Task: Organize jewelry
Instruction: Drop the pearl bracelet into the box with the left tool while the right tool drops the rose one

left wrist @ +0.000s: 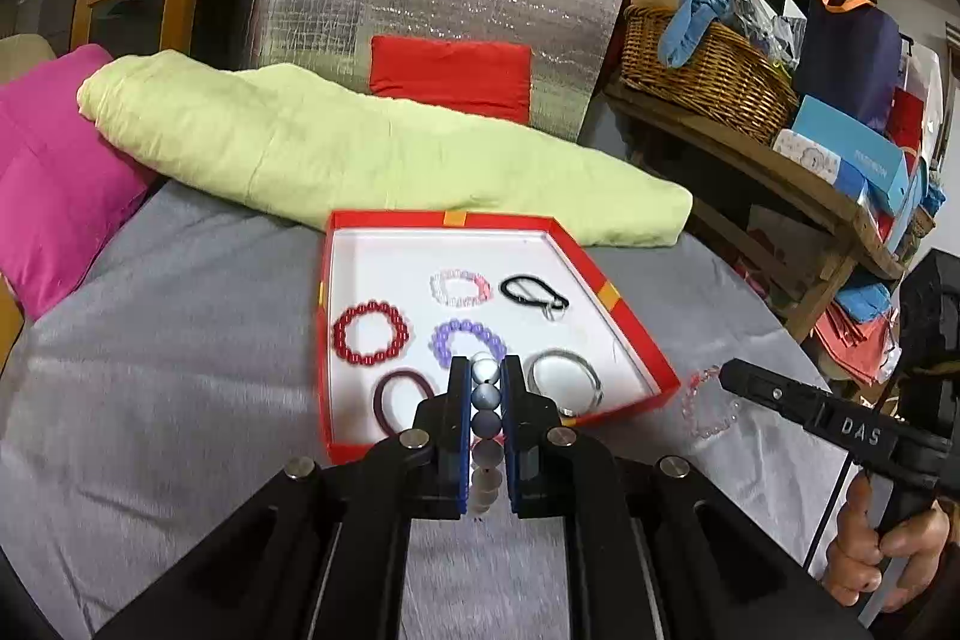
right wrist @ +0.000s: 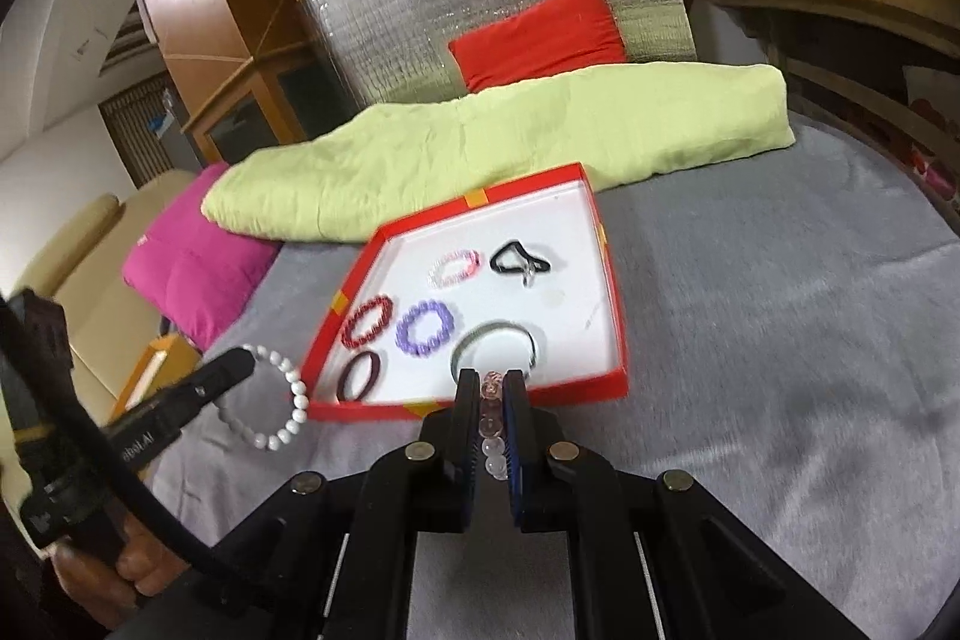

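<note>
A red box (left wrist: 636, 334) with a white floor lies on the grey blanket; it also shows in the right wrist view (right wrist: 618, 316). Inside lie a red bead bracelet (left wrist: 371, 332), a purple one (left wrist: 468, 340), a pink-white one (left wrist: 460, 288), a black cord (left wrist: 534, 293), a silver bangle (left wrist: 565, 379) and a maroon band (left wrist: 403, 399). My left gripper (left wrist: 485, 370) is shut on a white bead bracelet (left wrist: 486, 418), which hangs left of the box (right wrist: 282, 400). My right gripper (right wrist: 492, 382) is shut on a clear pink bead bracelet (right wrist: 491, 418), just right of the box (left wrist: 708, 403).
A pale green folded quilt (left wrist: 360, 148) lies behind the box, a magenta cushion (left wrist: 54, 172) to its left. A silver insulated bag with a red cushion (left wrist: 450, 76) stands behind. A wooden shelf with a wicker basket (left wrist: 702, 70) is at the right.
</note>
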Demonstrator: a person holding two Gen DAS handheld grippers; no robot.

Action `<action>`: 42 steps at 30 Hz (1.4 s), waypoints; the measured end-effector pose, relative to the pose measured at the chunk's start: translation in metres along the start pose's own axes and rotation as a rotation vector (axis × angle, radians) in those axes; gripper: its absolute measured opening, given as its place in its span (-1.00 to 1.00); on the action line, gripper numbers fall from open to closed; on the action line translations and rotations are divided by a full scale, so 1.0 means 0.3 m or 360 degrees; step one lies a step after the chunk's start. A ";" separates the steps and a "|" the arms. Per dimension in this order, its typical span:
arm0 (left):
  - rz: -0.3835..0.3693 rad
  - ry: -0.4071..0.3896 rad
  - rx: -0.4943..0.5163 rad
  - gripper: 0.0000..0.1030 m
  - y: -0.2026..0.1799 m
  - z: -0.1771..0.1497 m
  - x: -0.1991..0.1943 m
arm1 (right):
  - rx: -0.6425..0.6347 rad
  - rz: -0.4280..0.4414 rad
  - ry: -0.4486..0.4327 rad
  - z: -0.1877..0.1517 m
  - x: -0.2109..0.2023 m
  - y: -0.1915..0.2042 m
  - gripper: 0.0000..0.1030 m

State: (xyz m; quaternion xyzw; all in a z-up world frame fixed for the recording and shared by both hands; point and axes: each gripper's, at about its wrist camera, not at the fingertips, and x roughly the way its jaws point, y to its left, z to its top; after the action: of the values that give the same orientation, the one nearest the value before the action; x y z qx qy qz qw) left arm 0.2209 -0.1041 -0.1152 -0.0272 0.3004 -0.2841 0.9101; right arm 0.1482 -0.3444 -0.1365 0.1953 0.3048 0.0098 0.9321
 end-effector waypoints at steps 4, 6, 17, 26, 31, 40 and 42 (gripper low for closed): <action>-0.0015 -0.0029 0.0004 -0.81 0.004 0.034 0.026 | 0.0009 0.0039 -0.0026 0.060 0.041 0.003 -0.84; -0.0028 -0.0049 0.0000 -0.81 0.006 0.050 0.042 | 0.0021 0.0052 -0.0025 0.076 0.065 0.004 -0.84; 0.0007 -0.0043 -0.0030 -0.81 0.022 0.111 0.171 | 0.0127 0.0072 0.0014 0.166 0.259 -0.028 -0.84; 0.0171 0.0024 0.0027 -0.81 0.056 0.191 0.338 | 0.0192 0.0139 0.0059 0.210 0.370 -0.025 -0.84; 0.0185 0.0085 -0.0028 -0.81 0.096 0.231 0.445 | 0.0279 0.0203 0.0062 0.231 0.420 -0.023 -0.84; 0.0151 0.0186 -0.0133 -0.81 0.147 0.252 0.573 | 0.0359 0.0224 0.0156 0.207 0.521 -0.027 -0.84; 0.0163 0.0227 -0.0144 -0.81 0.147 0.242 0.599 | 0.0357 0.0209 0.0180 0.199 0.539 -0.028 -0.84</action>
State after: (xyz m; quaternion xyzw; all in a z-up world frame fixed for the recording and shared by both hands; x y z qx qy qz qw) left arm 0.4021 -0.1718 -0.1610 -0.0325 0.3781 -0.2247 0.8975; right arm 0.3130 -0.3514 -0.1869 0.3167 0.3427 0.0475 0.8832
